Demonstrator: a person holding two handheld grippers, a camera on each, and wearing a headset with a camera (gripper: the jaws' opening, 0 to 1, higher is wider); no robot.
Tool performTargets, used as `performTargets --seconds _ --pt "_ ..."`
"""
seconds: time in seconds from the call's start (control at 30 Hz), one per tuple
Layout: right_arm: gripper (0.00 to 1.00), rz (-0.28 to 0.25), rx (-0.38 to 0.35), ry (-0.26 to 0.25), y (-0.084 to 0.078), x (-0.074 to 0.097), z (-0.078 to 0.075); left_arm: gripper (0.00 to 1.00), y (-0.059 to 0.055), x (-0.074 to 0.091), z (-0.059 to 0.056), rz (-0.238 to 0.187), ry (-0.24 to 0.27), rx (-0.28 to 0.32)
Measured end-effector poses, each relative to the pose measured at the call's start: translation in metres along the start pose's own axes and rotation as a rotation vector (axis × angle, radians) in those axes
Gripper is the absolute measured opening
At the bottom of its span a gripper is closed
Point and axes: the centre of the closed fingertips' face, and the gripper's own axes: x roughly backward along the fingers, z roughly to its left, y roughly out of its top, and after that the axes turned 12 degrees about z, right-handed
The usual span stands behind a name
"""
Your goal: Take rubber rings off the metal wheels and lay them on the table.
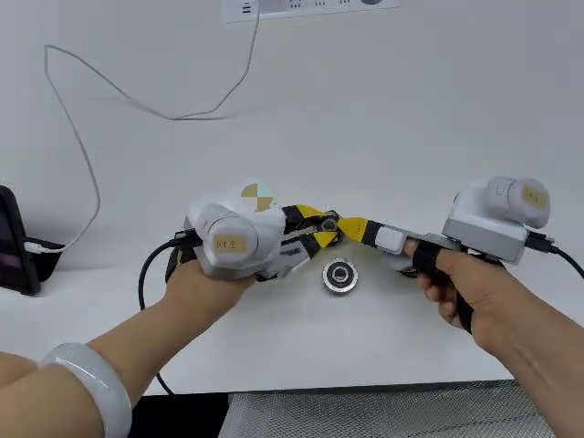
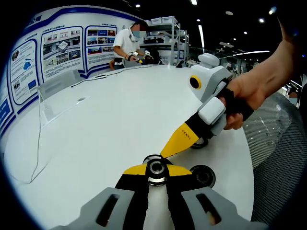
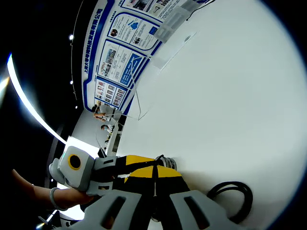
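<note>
My left gripper (image 1: 319, 232) (image 2: 157, 167) points right and is shut on a small metal wheel (image 2: 157, 174) held above the white table (image 1: 274, 338). From the right, my right gripper (image 1: 336, 222) (image 3: 156, 168) meets it tip to tip. Its yellow jaws are closed together on the thin black rubber ring (image 2: 149, 157) at the wheel's rim (image 3: 169, 165). A second metal wheel with a black ring (image 1: 339, 276) (image 2: 203, 175) lies flat on the table just below the two tips.
A dark phone (image 1: 14, 242) stands at the far left with a white cable (image 1: 82, 155) running up to a wall socket strip (image 1: 301, 7). A black cable (image 1: 146, 274) (image 3: 231, 194) loops by my left hand. The table's front edge (image 1: 365, 385) is close.
</note>
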Motion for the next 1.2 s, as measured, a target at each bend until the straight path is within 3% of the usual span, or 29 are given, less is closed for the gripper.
performTargets --seconds 0.3,0.77,1.07,1.2 --pt "0.01 -0.004 0.003 -0.006 0.000 0.000 0.000 0.21 0.000 0.006 -0.008 -0.009 -0.013 -0.045" --pt "0.01 -0.005 0.005 0.008 0.000 -0.002 0.004 0.24 -0.008 0.011 0.000 -0.012 0.017 -0.022" --pt "0.01 -0.008 0.006 0.013 0.001 -0.003 0.006 0.23 -0.002 0.008 -0.004 -0.025 -0.001 -0.019" --pt "0.01 -0.009 0.003 0.021 0.002 -0.003 0.009 0.24 -0.005 0.005 -0.006 -0.007 -0.010 -0.014"
